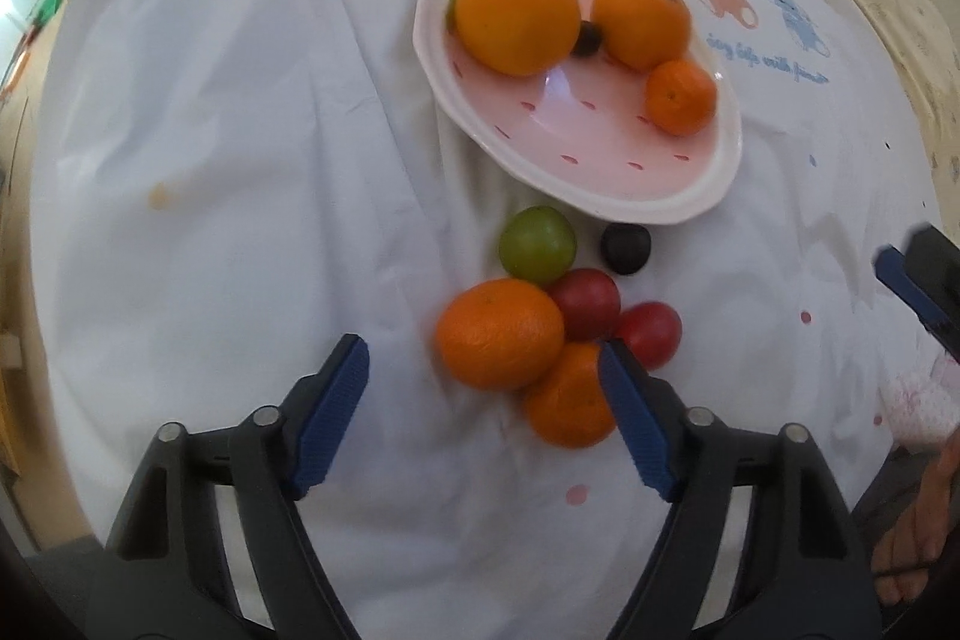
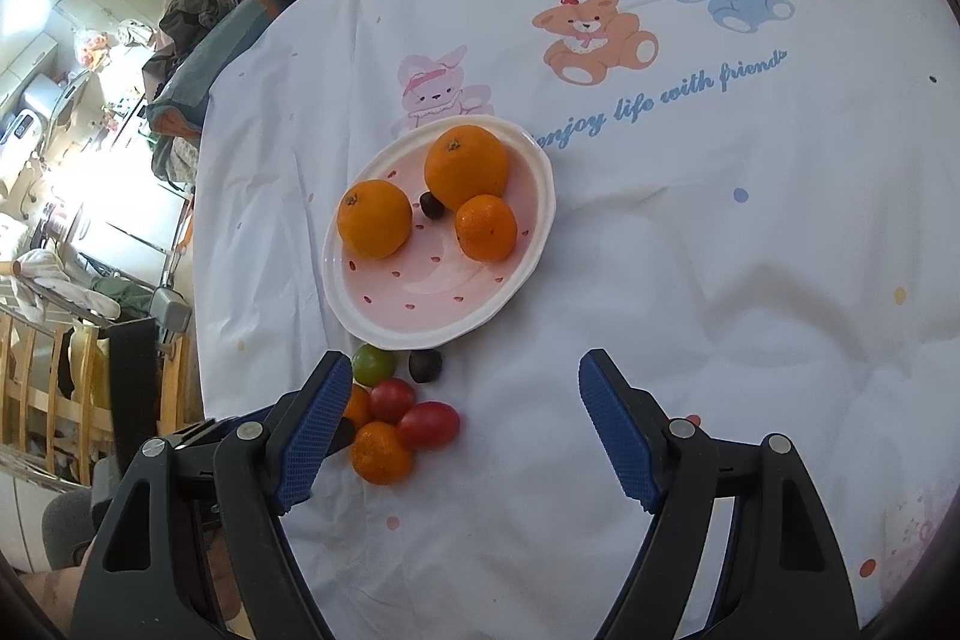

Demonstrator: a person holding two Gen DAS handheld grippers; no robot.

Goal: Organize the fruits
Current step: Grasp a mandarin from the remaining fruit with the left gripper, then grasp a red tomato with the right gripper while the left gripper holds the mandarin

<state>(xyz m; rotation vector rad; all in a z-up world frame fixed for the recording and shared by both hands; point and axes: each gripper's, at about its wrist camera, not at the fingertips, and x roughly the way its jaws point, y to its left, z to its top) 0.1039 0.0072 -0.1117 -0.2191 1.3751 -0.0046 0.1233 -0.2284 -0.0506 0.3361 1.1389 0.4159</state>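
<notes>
A pink plate (image 1: pixel 600 142) (image 2: pixel 438 304) holds two big oranges (image 1: pixel 516 17) (image 2: pixel 467 167), a small mandarin (image 1: pixel 681 97) (image 2: pixel 486 227) and a dark grape (image 1: pixel 586 39) (image 2: pixel 431 206). On the cloth in front of it lie a green grape (image 1: pixel 537 242) (image 2: pixel 372 364), a dark grape (image 1: pixel 626 249) (image 2: pixel 425 366), two red tomatoes (image 1: pixel 587 303) (image 2: pixel 427 424) and two mandarins (image 1: pixel 499 333) (image 2: pixel 381 453). My left gripper (image 1: pixel 483 367) is open, just before the near mandarins. My right gripper (image 2: pixel 465 382) is open and empty, right of the pile.
A white cloth with cartoon animals (image 2: pixel 594 37) covers the table. The right gripper's finger shows at the right edge of the left wrist view (image 1: pixel 912 280). Clothes and furniture (image 2: pixel 198 10) lie beyond the table's left edge.
</notes>
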